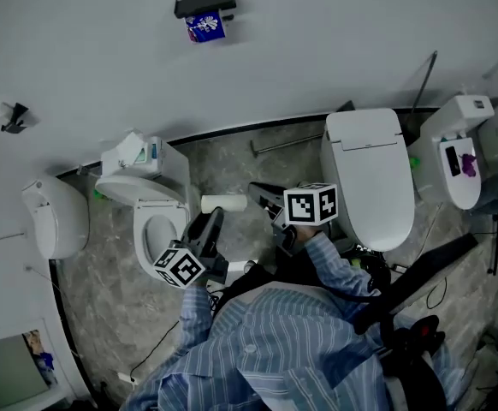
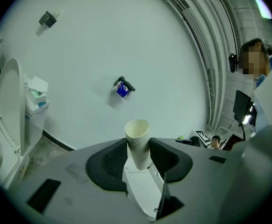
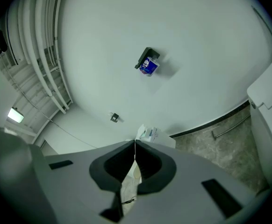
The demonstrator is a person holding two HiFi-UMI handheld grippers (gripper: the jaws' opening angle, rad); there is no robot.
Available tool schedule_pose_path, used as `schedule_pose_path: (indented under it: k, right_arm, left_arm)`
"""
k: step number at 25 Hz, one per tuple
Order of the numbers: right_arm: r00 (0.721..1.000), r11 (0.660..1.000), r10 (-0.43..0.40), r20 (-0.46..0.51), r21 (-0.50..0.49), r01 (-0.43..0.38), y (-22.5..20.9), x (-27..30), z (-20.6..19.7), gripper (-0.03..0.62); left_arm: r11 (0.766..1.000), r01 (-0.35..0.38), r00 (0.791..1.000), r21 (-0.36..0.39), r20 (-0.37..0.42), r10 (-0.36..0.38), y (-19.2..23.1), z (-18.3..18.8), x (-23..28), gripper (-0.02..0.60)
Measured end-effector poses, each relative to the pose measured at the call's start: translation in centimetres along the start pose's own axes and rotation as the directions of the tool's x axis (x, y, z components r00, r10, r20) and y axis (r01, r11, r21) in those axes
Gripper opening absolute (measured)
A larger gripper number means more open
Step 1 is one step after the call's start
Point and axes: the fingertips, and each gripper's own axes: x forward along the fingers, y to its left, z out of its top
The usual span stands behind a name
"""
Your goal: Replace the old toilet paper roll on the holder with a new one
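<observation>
My left gripper (image 1: 216,213) is shut on a bare white cardboard tube (image 1: 223,203). In the left gripper view the tube (image 2: 137,129) stands up between the black pads, with its open end towards the wall. High on the white wall is a black paper holder (image 1: 204,3) with a blue-and-white wrapped roll (image 1: 205,27) under it. The roll also shows in the left gripper view (image 2: 122,90) and the right gripper view (image 3: 149,66). Both grippers are well short of the wall. My right gripper (image 1: 257,190) is shut, its pads (image 3: 147,164) closed on nothing.
Below my left gripper is a toilet with an open seat (image 1: 159,229); tissue packs (image 1: 133,154) lie on its tank. A closed white toilet (image 1: 369,174) stands to the right, and another fixture (image 1: 456,148) beyond it. A metal bar (image 1: 287,144) lies on the floor by the wall. A small black hook (image 1: 14,116) is on the wall at left.
</observation>
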Motion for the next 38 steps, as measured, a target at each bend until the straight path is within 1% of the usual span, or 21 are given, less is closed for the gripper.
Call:
schedule_pose_path:
  k: [3,9,12,17,21,27,32,38]
  right_arm:
    - [1.000,1.000,-0.021,0.003,0.006,0.021,1.2,1.1,-2.3,0.008]
    - [0.999,0.999,-0.047,-0.019,0.017,0.047,4.8,2.1,-8.1,0.008]
    - [0.998,0.997,-0.067,-0.014,0.023,0.067,5.9,2.0,-10.8,0.008]
    - [0.994,0.994,-0.106,0.005,0.027,0.105,7.2,1.2,-14.9,0.008]
    - [0.992,0.992,-0.124,0.023,0.038,0.124,7.7,0.5,-17.3,0.008]
    - [0.990,0.990,-0.136,0.041,0.040,0.135,7.9,-1.0,-18.6,0.008]
    - [0.985,0.988,-0.157,0.067,0.016,0.156,7.9,-1.9,-18.1,0.008]
    - [0.984,0.987,-0.163,0.078,0.000,0.163,8.7,-1.2,-17.8,0.008]
  left_arm:
    - [1.000,-0.013,1.000,0.001,0.010,0.013,1.0,0.2,-3.4,0.152]
    - [0.999,-0.026,0.999,-0.024,0.040,0.027,2.4,0.2,-10.0,0.152]
    - [1.000,-0.003,1.000,-0.027,0.031,0.004,2.6,-0.5,-12.3,0.152]
    - [0.998,0.056,0.998,-0.026,0.009,-0.056,2.2,-2.4,-14.9,0.152]
    - [0.996,0.089,0.996,-0.017,-0.007,-0.089,1.7,-3.3,-16.3,0.152]
    - [0.992,0.126,0.992,-0.016,-0.004,-0.126,0.7,-4.1,-17.0,0.152]
    - [0.988,0.154,0.988,-0.002,0.001,-0.154,-0.2,-4.0,-16.7,0.152]
    - [0.986,0.168,0.986,0.008,0.000,-0.168,0.1,-3.3,-17.1,0.152]
